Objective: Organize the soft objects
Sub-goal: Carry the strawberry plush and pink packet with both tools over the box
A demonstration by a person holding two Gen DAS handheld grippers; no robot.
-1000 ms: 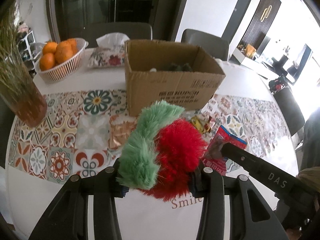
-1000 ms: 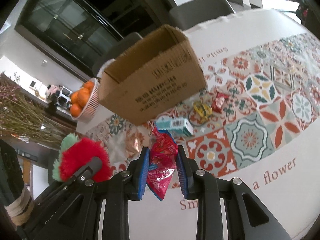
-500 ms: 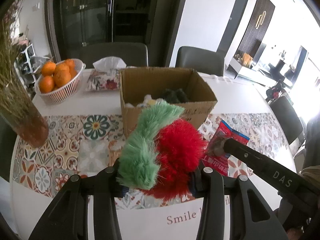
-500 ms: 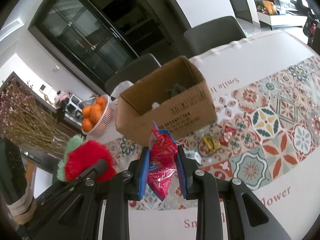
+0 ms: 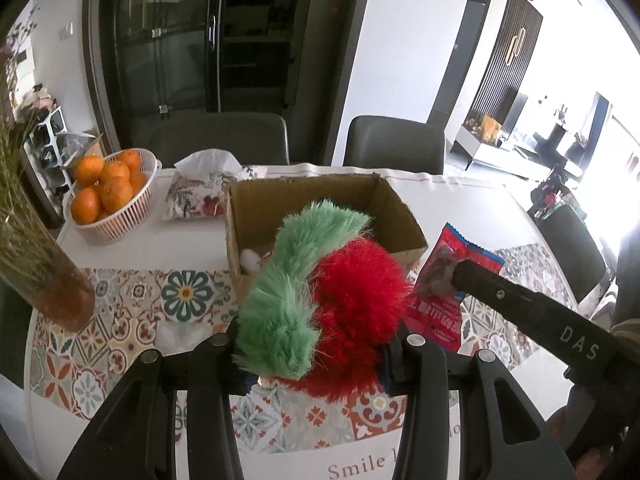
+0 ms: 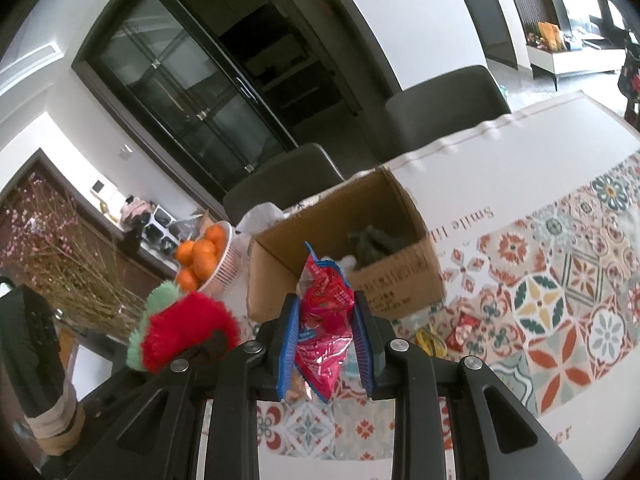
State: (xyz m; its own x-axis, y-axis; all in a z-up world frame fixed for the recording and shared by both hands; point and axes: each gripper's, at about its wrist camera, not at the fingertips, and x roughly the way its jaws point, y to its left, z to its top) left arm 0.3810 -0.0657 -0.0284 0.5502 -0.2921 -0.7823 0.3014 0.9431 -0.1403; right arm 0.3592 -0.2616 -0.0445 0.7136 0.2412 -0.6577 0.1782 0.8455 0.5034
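The tiled tablecloth (image 5: 120, 320) is carrying a cardboard box (image 5: 256, 216) toward its far edge. The left gripper (image 5: 316, 356) is clamping a furry red-green toy (image 5: 320, 292) above the box's near edge. The right gripper (image 6: 326, 344) is pinching a red snack packet (image 6: 324, 320) above the cloth, before the box (image 6: 400, 280).

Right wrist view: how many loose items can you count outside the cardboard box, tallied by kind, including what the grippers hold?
Fuzzy red-and-green plush toy, in the left gripper: 1
Red snack packet, in the right gripper: 1
Small red wrapper on the table: 1
Yellow item on the table, too blurred to name: 1
Total: 4
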